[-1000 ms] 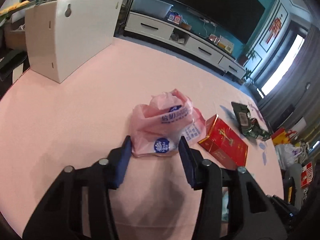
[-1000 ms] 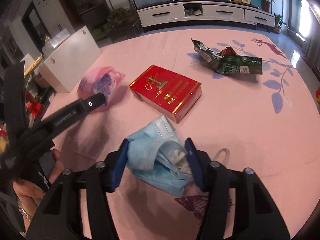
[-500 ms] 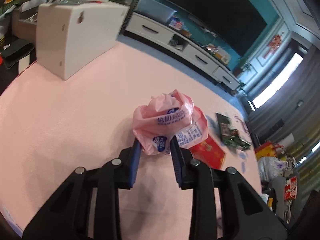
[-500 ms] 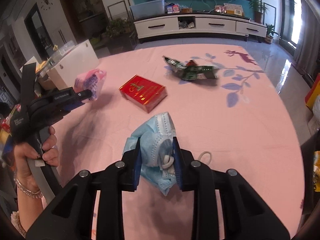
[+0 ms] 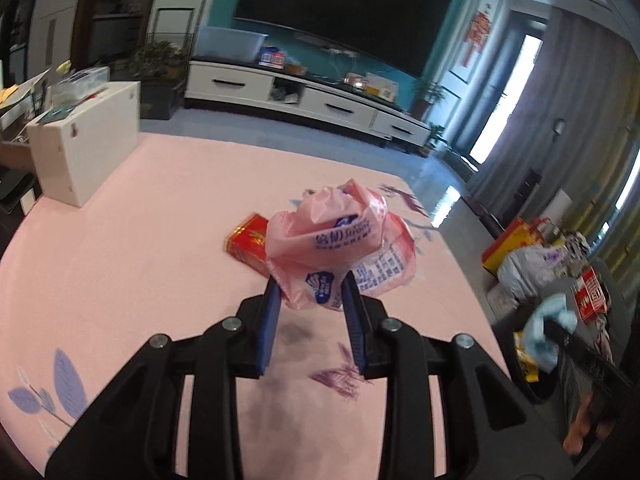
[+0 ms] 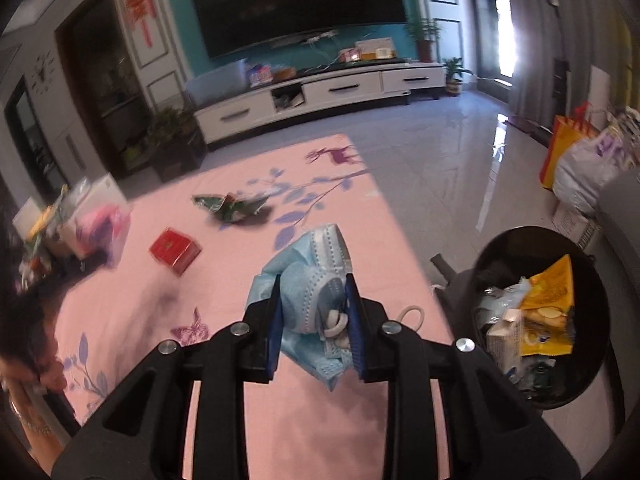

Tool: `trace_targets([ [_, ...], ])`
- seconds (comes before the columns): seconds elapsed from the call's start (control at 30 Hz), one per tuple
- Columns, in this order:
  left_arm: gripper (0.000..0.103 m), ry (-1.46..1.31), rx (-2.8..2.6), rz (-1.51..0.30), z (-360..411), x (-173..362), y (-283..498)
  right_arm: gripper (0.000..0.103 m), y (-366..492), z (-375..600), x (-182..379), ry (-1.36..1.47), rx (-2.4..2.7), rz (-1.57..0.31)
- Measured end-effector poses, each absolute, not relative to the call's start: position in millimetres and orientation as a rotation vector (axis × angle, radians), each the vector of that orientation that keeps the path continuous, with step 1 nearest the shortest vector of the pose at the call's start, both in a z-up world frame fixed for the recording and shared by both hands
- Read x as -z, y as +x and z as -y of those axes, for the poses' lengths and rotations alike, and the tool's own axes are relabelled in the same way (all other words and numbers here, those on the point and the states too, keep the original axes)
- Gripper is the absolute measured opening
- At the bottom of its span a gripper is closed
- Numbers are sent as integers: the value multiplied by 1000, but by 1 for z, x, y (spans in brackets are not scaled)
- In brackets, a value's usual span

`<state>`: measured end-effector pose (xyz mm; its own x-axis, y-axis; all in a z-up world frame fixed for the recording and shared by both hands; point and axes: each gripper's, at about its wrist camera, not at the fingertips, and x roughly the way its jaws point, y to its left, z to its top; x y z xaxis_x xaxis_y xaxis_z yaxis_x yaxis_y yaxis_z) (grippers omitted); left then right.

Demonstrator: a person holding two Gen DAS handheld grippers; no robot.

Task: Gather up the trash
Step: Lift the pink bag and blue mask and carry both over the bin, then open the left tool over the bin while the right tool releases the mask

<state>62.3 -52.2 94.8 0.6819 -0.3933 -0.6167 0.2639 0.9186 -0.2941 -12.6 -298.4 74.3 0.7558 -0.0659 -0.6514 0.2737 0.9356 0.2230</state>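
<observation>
The left gripper (image 5: 308, 300) has its jaws clamped on a pink wrapper (image 5: 332, 244), lifted off the counter (image 5: 140, 220); its blue print reads partly "Strong"; the right gripper (image 6: 314, 320) pinches a blue mask (image 6: 312, 276) near the bin (image 6: 548, 396), likely to drop it in; a red box (image 6: 175, 250) and green packet (image 6: 232, 205) remain.

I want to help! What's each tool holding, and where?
Left tool pinches the pink plastic bag's bottom; right tool clamps the crumpled blue face mask's middle.

Teal wall (image 5: 224, 36) behind a dark television (image 5: 344, 28), above a white TV cabinet (image 5: 296, 100); glossy tiled floor (image 6: 440, 152); bright window (image 5: 500, 96).
</observation>
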Motion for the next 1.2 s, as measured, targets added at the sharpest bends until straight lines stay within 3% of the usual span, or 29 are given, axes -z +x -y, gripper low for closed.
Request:
trace_targets([
  [0.63, 32, 17, 816, -776, 300, -92, -49, 29, -110, 461, -79, 534, 609, -576],
  [1.2, 35, 103, 992, -948, 417, -30, -61, 30, -131, 518, -33, 679, 722, -675],
])
